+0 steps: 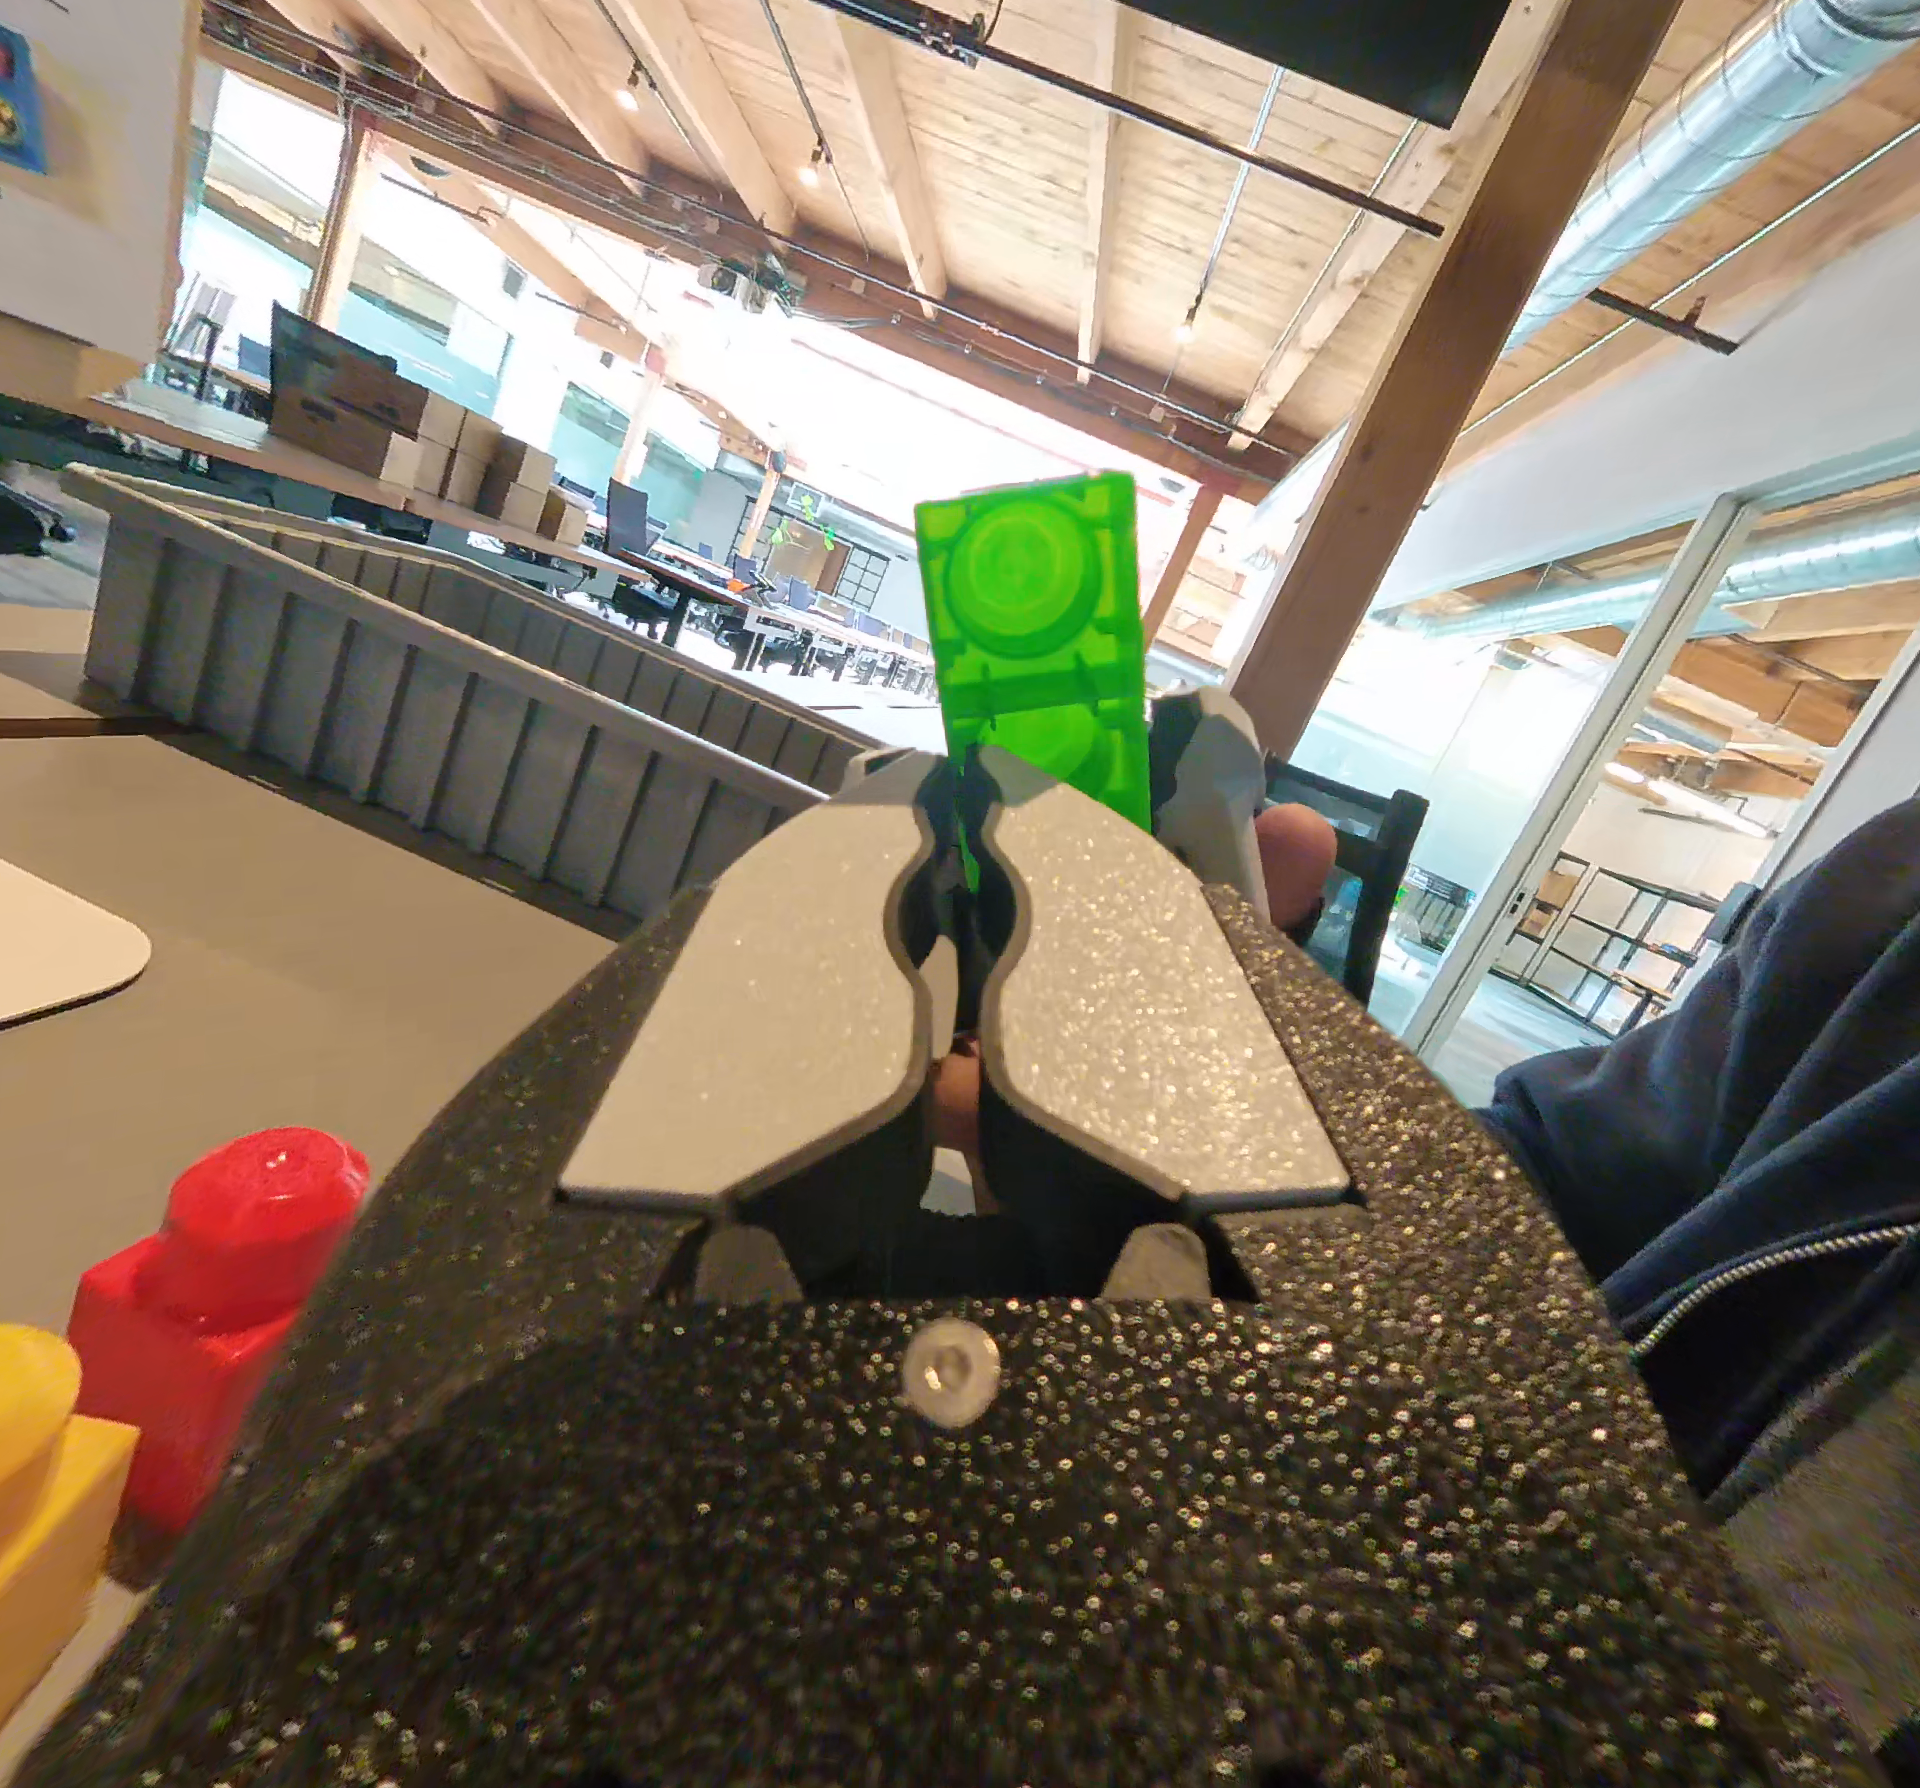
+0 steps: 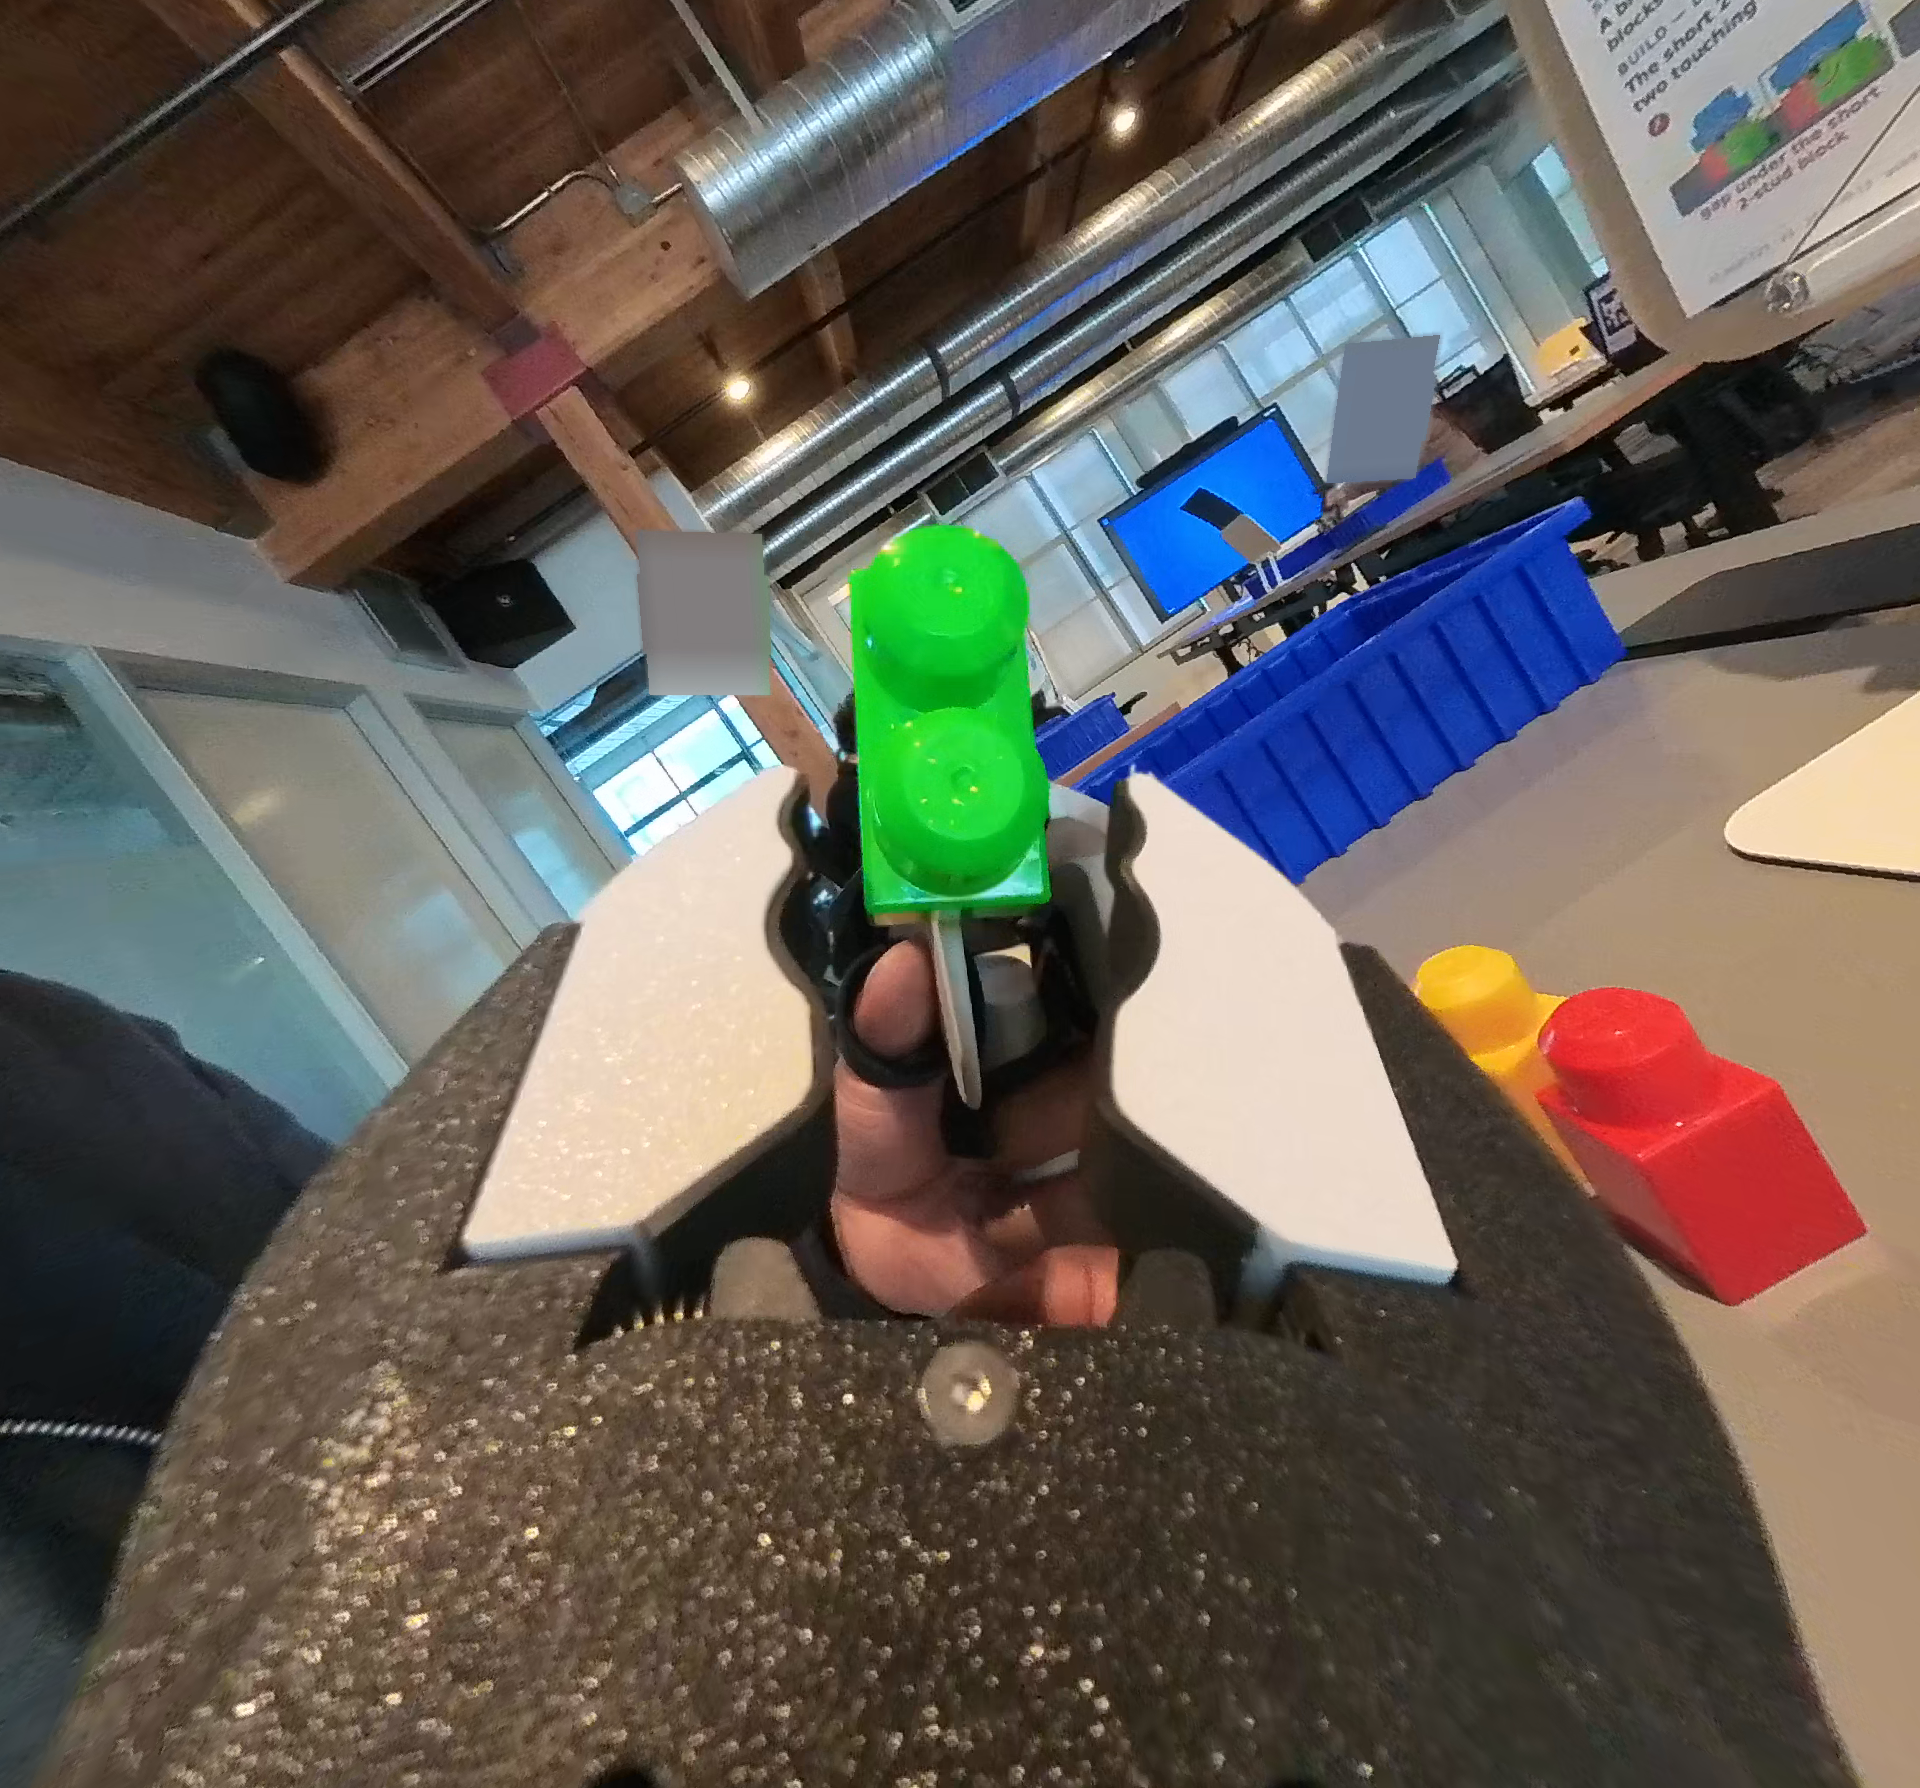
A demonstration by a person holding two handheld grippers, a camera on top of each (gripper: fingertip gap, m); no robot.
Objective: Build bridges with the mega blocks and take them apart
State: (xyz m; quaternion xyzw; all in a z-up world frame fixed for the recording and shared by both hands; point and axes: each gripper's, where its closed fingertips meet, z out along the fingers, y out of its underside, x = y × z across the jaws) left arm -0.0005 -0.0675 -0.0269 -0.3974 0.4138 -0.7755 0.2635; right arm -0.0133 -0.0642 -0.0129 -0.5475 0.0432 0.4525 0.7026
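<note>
- The grey table [image 1: 312, 959] spreads to the left of the left gripper and to the right of the right gripper.
- A blue ribbed bin [image 2: 1403, 699] stands on the table, ahead and to the right of the right gripper; in the left wrist view the bin [image 1: 416, 699] looks grey and lies ahead to the left.
- The left gripper [image 1: 961, 793] has its jaws drawn narrow, pinching the lower edge of the green two-stud block [image 1: 1039, 637], which stands upright above the fingertips with its hollow underside facing this camera.
- The right gripper [image 2: 951, 803] is spread wide, its pale fingers [image 2: 1226, 990] on either side of the same green two-stud block [image 2: 951, 730] without touching it; the studs face this camera.
- A red one-stud block [image 2: 1694, 1146] sits on the table just right of the right gripper, touching a yellow one-stud block [image 2: 1475, 1000] behind it.
- In the left wrist view the red block [image 1: 208, 1291] and the yellow block [image 1: 52, 1468] lie low on the left.
</note>
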